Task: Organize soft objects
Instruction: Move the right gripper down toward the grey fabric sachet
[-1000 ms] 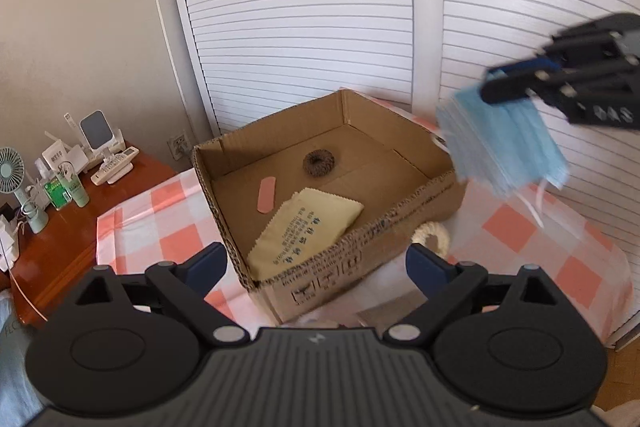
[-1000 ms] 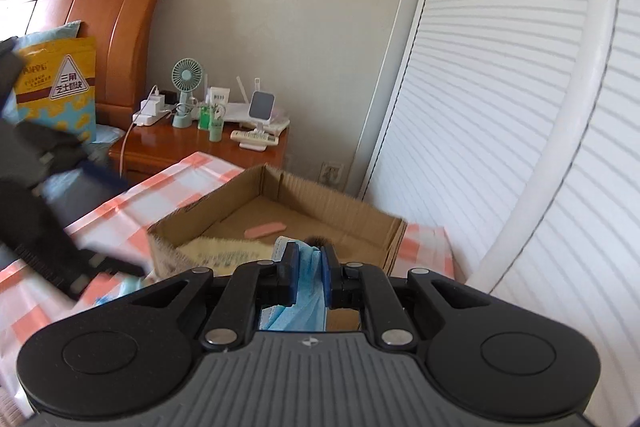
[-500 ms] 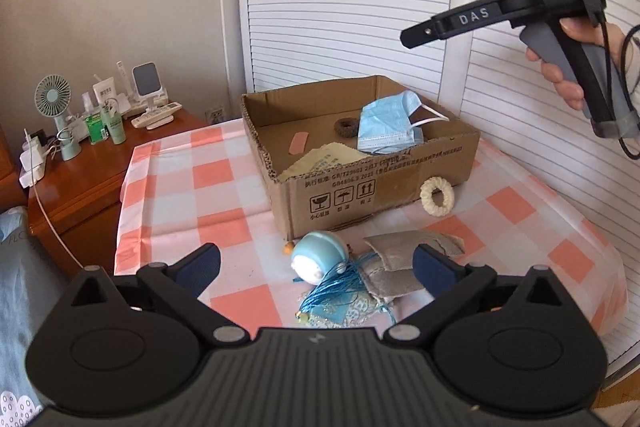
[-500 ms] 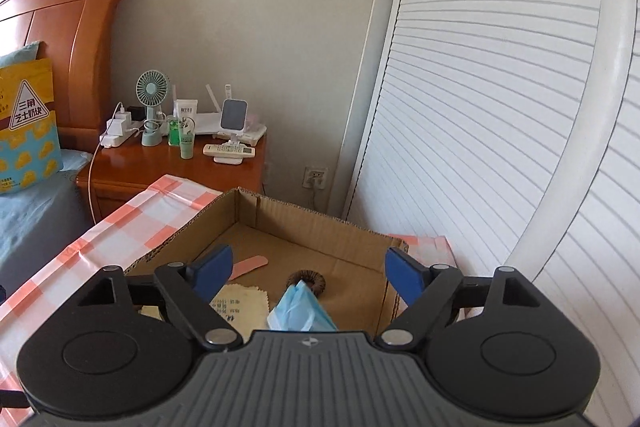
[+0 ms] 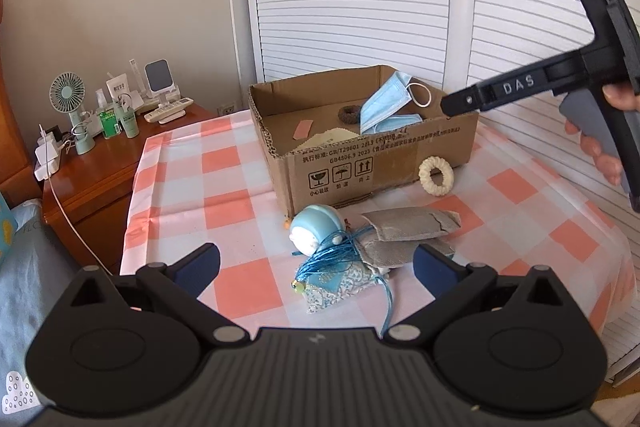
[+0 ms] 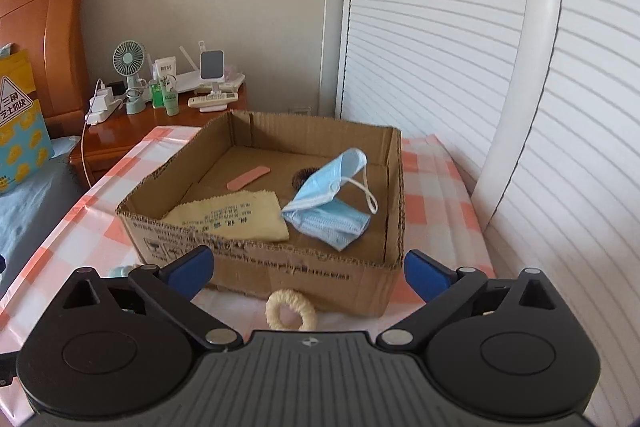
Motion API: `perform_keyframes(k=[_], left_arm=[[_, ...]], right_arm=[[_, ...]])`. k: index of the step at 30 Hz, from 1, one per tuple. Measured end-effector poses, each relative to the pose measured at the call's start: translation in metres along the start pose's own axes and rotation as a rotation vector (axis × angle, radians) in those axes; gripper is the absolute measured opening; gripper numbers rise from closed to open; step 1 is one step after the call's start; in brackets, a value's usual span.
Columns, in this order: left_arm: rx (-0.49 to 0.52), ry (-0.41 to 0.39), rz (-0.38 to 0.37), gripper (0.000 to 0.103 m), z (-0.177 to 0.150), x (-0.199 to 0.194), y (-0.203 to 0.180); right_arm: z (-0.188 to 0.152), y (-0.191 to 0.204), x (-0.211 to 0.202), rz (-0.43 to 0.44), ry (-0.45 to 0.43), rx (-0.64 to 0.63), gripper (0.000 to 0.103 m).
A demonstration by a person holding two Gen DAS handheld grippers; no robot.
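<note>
Left wrist view: the left gripper has its jaws spread wide with nothing gripped. Between them on the checked counter lie a blue tasselled sachet, a grey pouch and a pale blue round toy, all clustered just in front of the cardboard box; no pad touches them. A cream knitted ring leans against the box's front wall near its right corner. Inside the box, the blue face mask rests propped toward the far right corner, beside a dark hair tie, a pink strip and a yellow cloth. The right gripper hangs over the box's right edge, held by a hand.

Right wrist view: the right gripper has just been opening its jaws, which now stand fully apart and empty. The face mask lies crumpled on the box floor by the right wall, well beyond the jaws and clear of them. The yellow cloth is at the box's near left, the pink strip farther back. The cream ring sits on the counter outside the box's front wall, between the jaws but untouched.
</note>
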State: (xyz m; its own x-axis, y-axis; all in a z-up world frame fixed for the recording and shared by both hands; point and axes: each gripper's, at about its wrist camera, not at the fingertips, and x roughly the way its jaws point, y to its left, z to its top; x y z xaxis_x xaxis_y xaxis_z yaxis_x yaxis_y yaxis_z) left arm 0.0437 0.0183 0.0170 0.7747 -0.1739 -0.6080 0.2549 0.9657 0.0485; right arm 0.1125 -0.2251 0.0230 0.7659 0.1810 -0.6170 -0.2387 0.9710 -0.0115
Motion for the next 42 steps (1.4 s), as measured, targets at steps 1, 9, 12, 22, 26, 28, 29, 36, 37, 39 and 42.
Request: perform_keyframes(k=[1, 9, 12, 22, 26, 28, 29, 36, 37, 39, 42], left_arm=[[-0.006, 0.002, -0.004, 0.102, -0.001, 0.0, 0.0], [-0.044, 0.019, 0.022, 0.102, -0.012, 0.003, 0.009], [-0.061, 0.028, 0.037, 0.102, -0.016, 0.005, 0.014], [-0.099, 0.047, 0.049, 0.102, -0.023, 0.005, 0.026], [-0.106, 0.058, 0.058, 0.102, -0.025, 0.006, 0.029], [-0.108, 0.062, 0.053, 0.102, -0.026, 0.007, 0.028], [-0.107, 0.062, 0.047, 0.102, -0.026, 0.007, 0.028], [-0.079, 0.062, 0.022, 0.102, -0.026, 0.007, 0.019], [-0.075, 0.062, 0.017, 0.102, -0.025, 0.007, 0.018], [-0.066, 0.063, 0.011, 0.102, -0.025, 0.008, 0.015], [-0.059, 0.069, 0.007, 0.102, -0.024, 0.01, 0.013]], right_arm=[[-0.005, 0.002, 0.002, 0.0, 0.017, 0.005, 0.103], [-0.027, 0.031, 0.015, 0.068, 0.09, 0.012, 0.103], [-0.027, 0.044, 0.023, 0.094, 0.105, 0.003, 0.103], [-0.03, 0.073, 0.062, 0.088, 0.189, 0.014, 0.103], [-0.038, 0.067, 0.063, 0.062, 0.209, 0.026, 0.103], [-0.043, 0.061, 0.059, 0.033, 0.213, 0.025, 0.103], [-0.046, 0.058, 0.056, 0.02, 0.215, 0.029, 0.103], [-0.065, 0.025, 0.048, -0.027, 0.242, 0.106, 0.103], [-0.068, 0.021, 0.048, -0.033, 0.247, 0.115, 0.103], [-0.075, 0.016, 0.048, -0.053, 0.247, 0.107, 0.103], [-0.082, 0.019, 0.046, -0.085, 0.227, 0.046, 0.103]])
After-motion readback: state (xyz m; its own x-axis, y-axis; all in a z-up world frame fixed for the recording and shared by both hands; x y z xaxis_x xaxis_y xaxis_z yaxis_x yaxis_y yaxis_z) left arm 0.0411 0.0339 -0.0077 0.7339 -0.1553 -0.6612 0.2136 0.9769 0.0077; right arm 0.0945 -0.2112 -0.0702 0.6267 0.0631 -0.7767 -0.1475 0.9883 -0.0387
